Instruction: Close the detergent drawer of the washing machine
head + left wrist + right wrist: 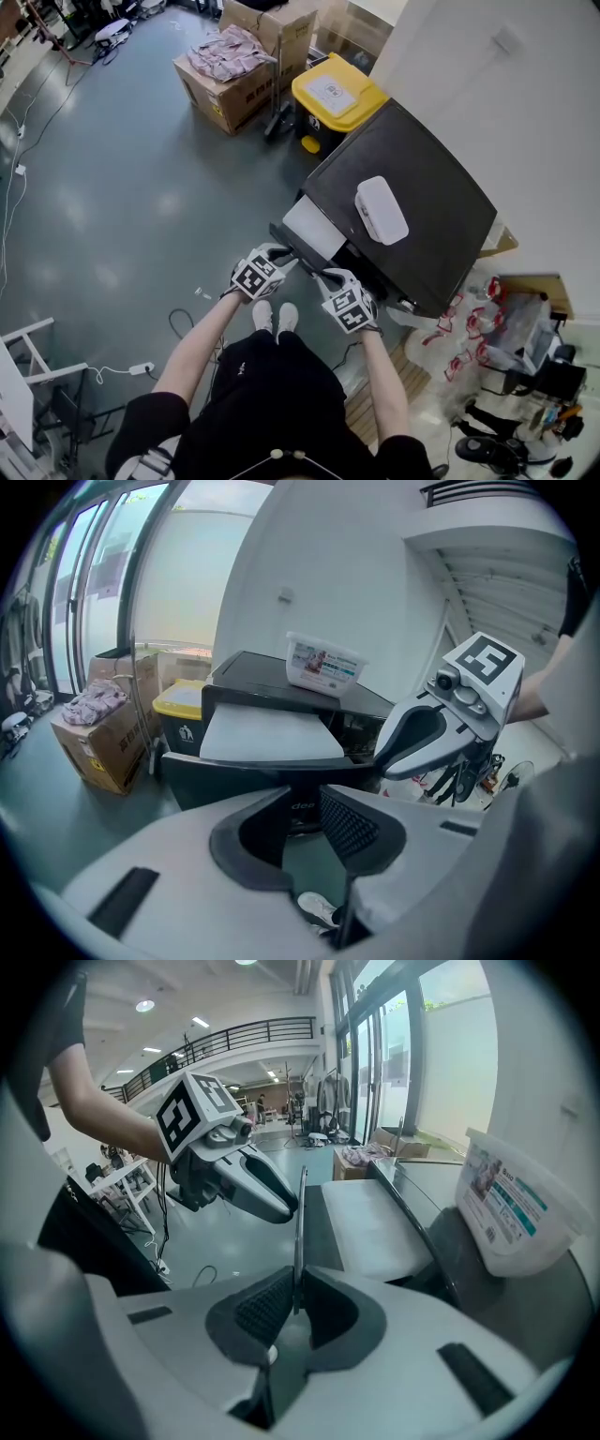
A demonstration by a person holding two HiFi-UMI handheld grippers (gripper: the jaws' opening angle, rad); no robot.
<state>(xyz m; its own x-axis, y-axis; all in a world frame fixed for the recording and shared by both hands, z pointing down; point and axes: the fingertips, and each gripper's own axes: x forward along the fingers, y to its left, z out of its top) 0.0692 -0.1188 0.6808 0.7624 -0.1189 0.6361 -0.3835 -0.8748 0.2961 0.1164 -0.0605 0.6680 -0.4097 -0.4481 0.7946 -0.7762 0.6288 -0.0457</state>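
Right gripper (295,1309) pads were clenched on the thin edge of the drawer (314,230) front. Left gripper (305,813) jaws stood apart, tips at the front face, gripping nothing. Drawer was pulled well out of the washer (427,178), both grippers at its front. Risks: a push heavier on one side could skew the drawer and jam it, the open left could slide off the smooth face, and the thin pinch could slip. White tub (382,209) sat on the washer top, apart from the drawer. Yellow bin (336,94) and carton (230,80) stood behind, cable (178,323) on the floor. Nothing seen blocking the slide.
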